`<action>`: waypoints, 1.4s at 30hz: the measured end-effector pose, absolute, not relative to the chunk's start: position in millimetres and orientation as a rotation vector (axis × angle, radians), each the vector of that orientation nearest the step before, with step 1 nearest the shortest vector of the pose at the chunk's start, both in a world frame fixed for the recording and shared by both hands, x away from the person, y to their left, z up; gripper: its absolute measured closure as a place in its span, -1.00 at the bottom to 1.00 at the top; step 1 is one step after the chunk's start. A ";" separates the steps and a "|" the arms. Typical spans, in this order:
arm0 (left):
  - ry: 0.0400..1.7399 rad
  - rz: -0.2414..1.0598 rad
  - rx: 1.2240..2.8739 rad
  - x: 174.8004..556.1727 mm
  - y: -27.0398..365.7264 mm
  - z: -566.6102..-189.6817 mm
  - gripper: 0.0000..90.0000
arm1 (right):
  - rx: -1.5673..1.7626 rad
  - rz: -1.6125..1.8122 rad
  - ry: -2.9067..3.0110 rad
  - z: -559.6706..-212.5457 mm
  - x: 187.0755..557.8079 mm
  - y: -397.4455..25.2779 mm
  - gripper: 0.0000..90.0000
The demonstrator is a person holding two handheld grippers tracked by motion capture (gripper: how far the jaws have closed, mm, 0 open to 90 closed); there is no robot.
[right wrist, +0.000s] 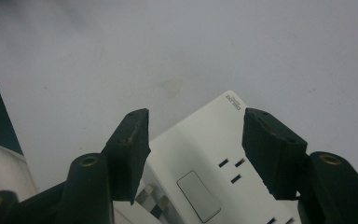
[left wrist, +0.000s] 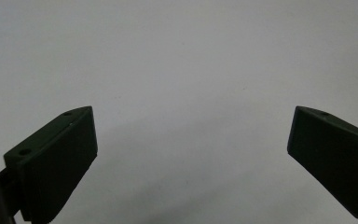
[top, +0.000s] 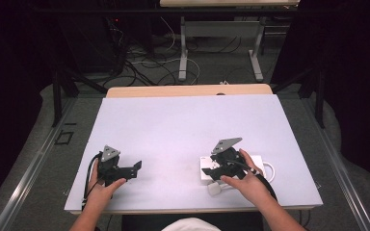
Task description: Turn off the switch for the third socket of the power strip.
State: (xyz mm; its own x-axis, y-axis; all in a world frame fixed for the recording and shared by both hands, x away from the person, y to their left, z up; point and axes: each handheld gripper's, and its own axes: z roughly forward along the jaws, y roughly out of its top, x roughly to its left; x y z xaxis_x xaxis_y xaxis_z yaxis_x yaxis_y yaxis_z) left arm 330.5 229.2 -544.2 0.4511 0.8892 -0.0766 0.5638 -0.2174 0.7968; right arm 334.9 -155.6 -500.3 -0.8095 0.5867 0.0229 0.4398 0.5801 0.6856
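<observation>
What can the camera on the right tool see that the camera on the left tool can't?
The right gripper view looks down on a white power strip with socket slots, a grey switch and a checkered sticker, lying below the open right tool. The left gripper view has bare white table surface between the left tool's wide-open jaws, with nothing to grab. Both views share the same pale table top and a pair of black jaws rising from the bottom.

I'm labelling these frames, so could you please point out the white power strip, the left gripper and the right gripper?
white power strip (right wrist: 209, 154): right gripper view, its top face by the sockets.
left gripper (left wrist: 191, 154): left gripper view, midway between its open jaws.
right gripper (right wrist: 193, 135): right gripper view, midway between its open jaws.
</observation>
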 end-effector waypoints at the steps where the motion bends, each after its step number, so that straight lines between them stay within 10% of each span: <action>1: 1.221 0.518 1.906 330.5 229.2 -544.2 -0.97 | 0.857 1.038 2.616 -499.5 334.7 -155.7 -0.07; 28: 1.230 0.510 1.902 331.5 228.8 -544.7 -0.97 | 0.881 1.064 2.606 -503.2 337.9 -149.7 -0.39; 42: 1.235 0.506 1.881 330.5 229.3 -544.2 -0.97 | 1.064 1.045 2.416 -501.4 351.8 -168.0 -0.98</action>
